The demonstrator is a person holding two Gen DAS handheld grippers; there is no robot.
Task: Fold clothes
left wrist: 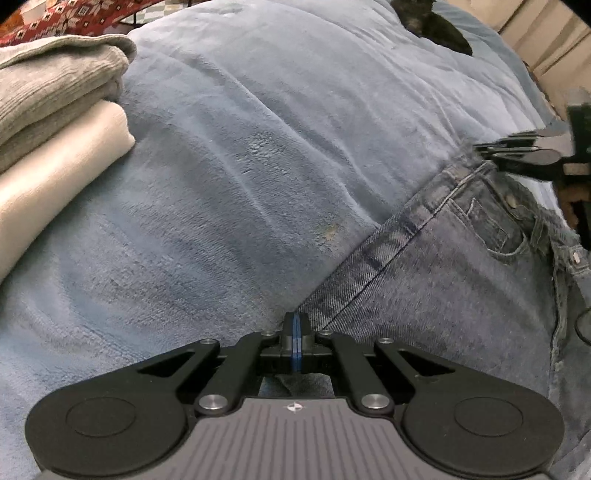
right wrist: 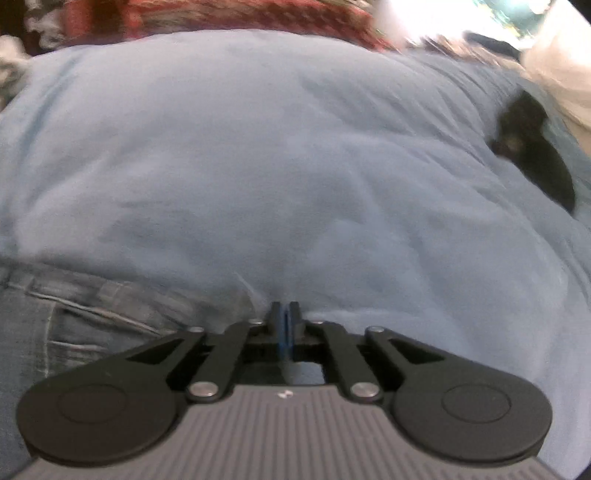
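Hidden or unclear: the right wrist view is smeared by blur; whether cloth is pinched in either pair of fingers cannot be told, since the tips cover the contact.
Jeans [left wrist: 461,266]: faded blue denim with stitched seams, a front pocket and metal rivets, lying on the bed at the right of the left wrist view, cut off by the frame's right and lower edges.
Bed cover [left wrist: 240,166]: pale blue plush fleece, softly creased, with a small yellowish mark near the denim's edge.
Left gripper [left wrist: 295,318]: black fingers with blue pads pressed together at the jeans' side seam.
Right gripper [right wrist: 284,308]: fingers together at the waistband corner where denim meets fleece; from the left wrist view it shows sideways at the waistband.
Folded stack [left wrist: 55,122]: grey ribbed knit on a smooth cream piece, seen only by the left camera.
Dark shape [right wrist: 532,155]: black, blurred, on the far fleece; unidentifiable.
Patterned red cloth [left wrist: 74,18]: beyond the bed, partly cropped.
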